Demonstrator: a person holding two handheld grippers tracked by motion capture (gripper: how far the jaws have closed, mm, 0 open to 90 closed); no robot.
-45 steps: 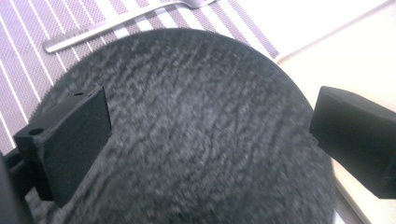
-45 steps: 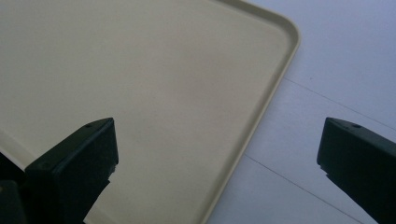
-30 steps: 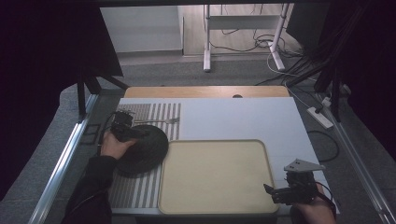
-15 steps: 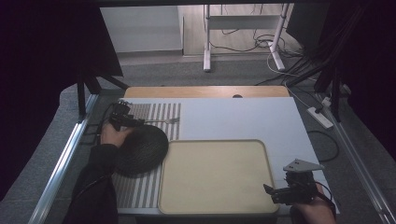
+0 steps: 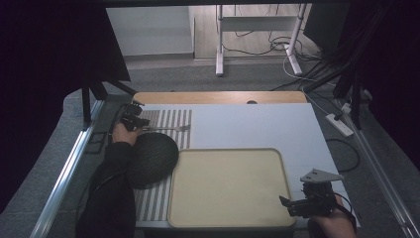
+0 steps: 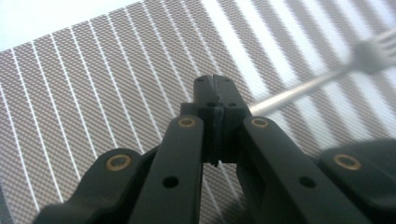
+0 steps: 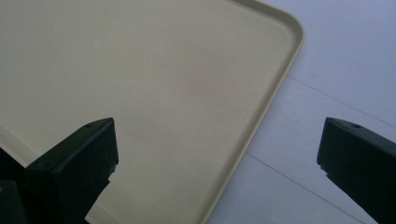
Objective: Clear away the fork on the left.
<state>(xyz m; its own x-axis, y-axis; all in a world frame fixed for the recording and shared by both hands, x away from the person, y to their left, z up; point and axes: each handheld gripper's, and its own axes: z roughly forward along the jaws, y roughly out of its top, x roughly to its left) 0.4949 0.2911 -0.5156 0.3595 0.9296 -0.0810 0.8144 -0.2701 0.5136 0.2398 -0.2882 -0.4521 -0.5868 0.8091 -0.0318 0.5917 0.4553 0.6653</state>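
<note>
My left gripper (image 6: 215, 93) is clamped on the fork (image 5: 166, 129) handle, tines toward 3 o'clock, above the striped mat (image 5: 168, 119). My right gripper (image 5: 304, 204) idles wide open, empty, at the tray (image 5: 225, 158)'s 4 o'clock corner.

Left gripper (image 5: 134, 120) now sits farther toward the far-left end of the striped mat (image 5: 163, 122) than 1.0 s ago, clear of the dark round bowl (image 5: 150, 158) it was beside. Jaws pressed together on the handle of a fork (image 5: 168, 129), which lies out across the stripes; no fork was visible earlier. Left forearm reaches farther forward, alongside the bowl.
</note>
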